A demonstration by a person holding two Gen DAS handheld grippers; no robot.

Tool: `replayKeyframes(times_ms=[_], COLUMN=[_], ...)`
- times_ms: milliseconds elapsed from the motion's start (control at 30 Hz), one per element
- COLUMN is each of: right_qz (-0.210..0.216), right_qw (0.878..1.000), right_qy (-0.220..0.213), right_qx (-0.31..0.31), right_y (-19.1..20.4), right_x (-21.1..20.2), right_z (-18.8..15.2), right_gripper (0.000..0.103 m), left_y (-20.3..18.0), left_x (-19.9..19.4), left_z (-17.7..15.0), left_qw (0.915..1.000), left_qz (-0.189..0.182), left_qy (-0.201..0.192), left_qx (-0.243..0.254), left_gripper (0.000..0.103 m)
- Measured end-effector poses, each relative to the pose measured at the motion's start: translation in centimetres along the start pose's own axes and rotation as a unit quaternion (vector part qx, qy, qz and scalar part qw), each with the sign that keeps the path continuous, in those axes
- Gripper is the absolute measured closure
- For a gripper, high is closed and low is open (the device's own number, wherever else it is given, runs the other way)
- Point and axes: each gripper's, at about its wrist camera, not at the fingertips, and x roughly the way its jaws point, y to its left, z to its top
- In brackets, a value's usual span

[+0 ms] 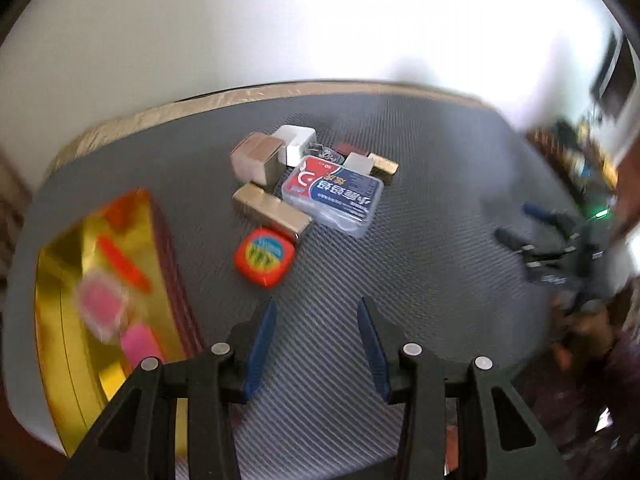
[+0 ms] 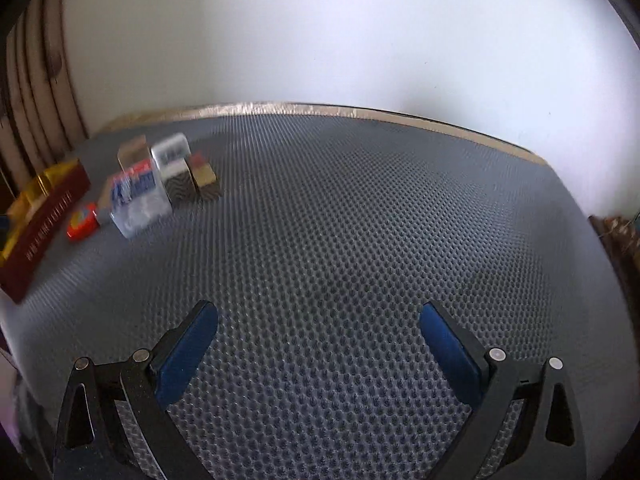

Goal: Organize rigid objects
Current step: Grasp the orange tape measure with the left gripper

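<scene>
A pile of small rigid objects lies on the grey mat (image 1: 420, 220): a clear plastic box with a blue and red label (image 1: 334, 194), a red square tin (image 1: 265, 257), a long tan block (image 1: 272, 210), a tan cube (image 1: 256, 160), a white charger (image 1: 296, 142) and a gold block (image 1: 384, 166). A gold-lined box with dark red sides (image 1: 84, 292) at the left holds pink and red items. My left gripper (image 1: 318, 312) is open and empty, just short of the red tin. My right gripper (image 2: 318, 316) is open and empty over bare mat; it also shows in the left wrist view (image 1: 516, 224).
In the right wrist view the pile (image 2: 160, 184) and the dark red box (image 2: 44, 224) sit far left. The mat's far edge meets a white wall (image 2: 360, 40). Clutter stands off the table's right side (image 1: 592, 160).
</scene>
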Motion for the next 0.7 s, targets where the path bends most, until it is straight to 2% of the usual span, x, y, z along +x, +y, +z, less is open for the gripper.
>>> replayKeyframes(times_ms=[67, 267, 367, 433, 533, 600, 700], right_qz=[0.017, 0.036, 0.041, 0.045, 0.045, 0.048, 0.045], right_qw=[1.000, 0.999, 0.999, 0.999, 0.999, 0.999, 0.999], right_qy=[-0.001, -0.003, 0.005, 0.009, 0.017, 0.023, 0.025], right_qx=[0.006, 0.003, 0.002, 0.002, 0.001, -0.002, -0.003], right_y=[-0.2, 0.2, 0.6, 0.7, 0.9, 1.0, 1.1], right_x=[-0.1, 0.0, 0.7, 0.9, 1.4, 1.7, 1.8], right_z=[0.0, -0.2, 0.1, 0.1, 0.2, 0.2, 0.1], right_gripper=[0.002, 0.002, 0.002, 0.002, 0.002, 0.002, 0.002], left_y=[0.2, 1.7, 2.3, 3.0, 3.5, 3.7, 4.1], left_x=[1.6, 5.9, 7.2, 7.8, 8.8, 9.8, 10.2], left_z=[1.1, 3.9, 4.4, 4.2, 3.9, 3.6, 4.1], left_qw=[0.9994, 0.9953, 0.9932, 0.9922, 0.9896, 0.9875, 0.9906], left_qz=[-0.016, 0.008, 0.030, 0.027, 0.037, 0.036, 0.027], left_qy=[0.021, 0.067, 0.076, 0.086, 0.095, 0.112, 0.097], left_qx=[0.023, 0.070, 0.083, 0.086, 0.101, 0.104, 0.094], left_gripper=[0.060, 0.060, 0.060, 0.060, 0.050, 0.050, 0.050])
